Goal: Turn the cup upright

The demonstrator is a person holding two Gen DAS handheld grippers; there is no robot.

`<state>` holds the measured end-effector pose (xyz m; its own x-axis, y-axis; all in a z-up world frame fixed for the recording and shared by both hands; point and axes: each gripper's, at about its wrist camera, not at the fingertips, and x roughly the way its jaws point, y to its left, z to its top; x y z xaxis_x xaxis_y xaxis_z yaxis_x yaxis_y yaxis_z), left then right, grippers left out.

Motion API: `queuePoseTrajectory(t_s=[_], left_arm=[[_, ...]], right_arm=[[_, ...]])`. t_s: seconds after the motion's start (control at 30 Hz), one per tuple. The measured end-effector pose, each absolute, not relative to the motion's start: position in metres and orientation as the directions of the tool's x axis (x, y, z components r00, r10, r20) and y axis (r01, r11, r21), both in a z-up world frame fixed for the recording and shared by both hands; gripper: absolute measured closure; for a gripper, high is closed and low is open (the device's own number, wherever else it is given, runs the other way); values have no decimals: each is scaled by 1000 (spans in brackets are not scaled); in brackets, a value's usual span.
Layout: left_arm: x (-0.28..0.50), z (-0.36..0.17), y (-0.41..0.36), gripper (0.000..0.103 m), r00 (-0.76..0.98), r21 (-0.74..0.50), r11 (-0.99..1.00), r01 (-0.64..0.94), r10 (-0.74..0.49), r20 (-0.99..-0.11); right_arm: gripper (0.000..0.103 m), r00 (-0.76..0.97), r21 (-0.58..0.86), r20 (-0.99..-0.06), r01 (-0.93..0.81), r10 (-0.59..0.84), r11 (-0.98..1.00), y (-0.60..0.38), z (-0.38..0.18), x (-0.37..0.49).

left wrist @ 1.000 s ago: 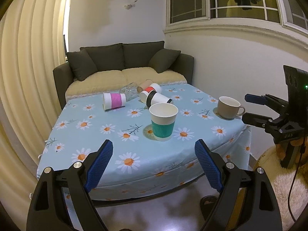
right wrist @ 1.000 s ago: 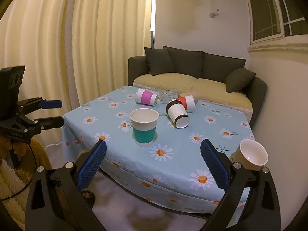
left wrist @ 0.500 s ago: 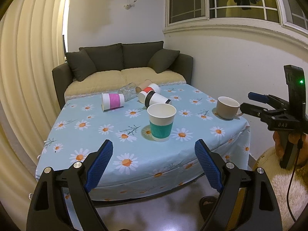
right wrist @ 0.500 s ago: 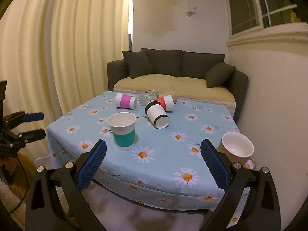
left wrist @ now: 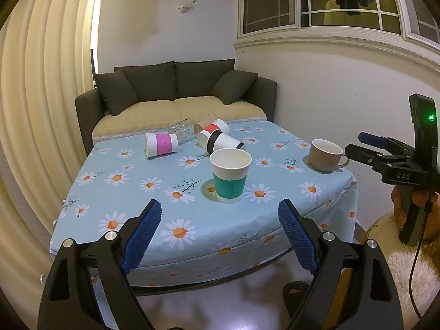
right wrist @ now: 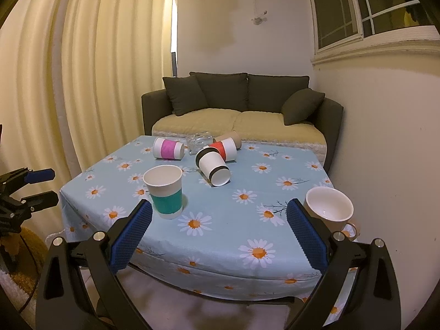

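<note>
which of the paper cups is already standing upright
The teal-banded paper cup, nearest the front edge, stands with its mouth up. The pink-banded, red-banded and black-banded cups all lie on their sides.

Light-blue daisy-print tablecloth (left wrist: 115, 192), teal-banded white cup (left wrist: 230, 174), pink-banded cup (left wrist: 161, 145), beige mug (left wrist: 324, 154), dark grey sofa (left wrist: 176, 88)

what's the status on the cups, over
Left gripper and right gripper open, empty, short of the table. Teal cup and mug upright; black-banded cup on its side. Path clear.
</note>
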<state>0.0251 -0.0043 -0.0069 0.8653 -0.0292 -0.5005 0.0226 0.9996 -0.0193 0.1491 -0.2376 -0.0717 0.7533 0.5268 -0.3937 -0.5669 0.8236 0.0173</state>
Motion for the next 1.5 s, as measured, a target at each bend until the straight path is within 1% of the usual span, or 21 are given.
queuePoseTrajectory(t_s=[0.43,1.5], left_arm=[[25,-7,-4,18,865,-21,999,24,-31,-500],[25,-6,-5,18,866,-19,1000,19,-26,-500]], right_arm=[[6,755,-24,-393,-579,525,815,-228,-72,144],[6,756,-25,-395,-577,522,816,-227,-73,144]])
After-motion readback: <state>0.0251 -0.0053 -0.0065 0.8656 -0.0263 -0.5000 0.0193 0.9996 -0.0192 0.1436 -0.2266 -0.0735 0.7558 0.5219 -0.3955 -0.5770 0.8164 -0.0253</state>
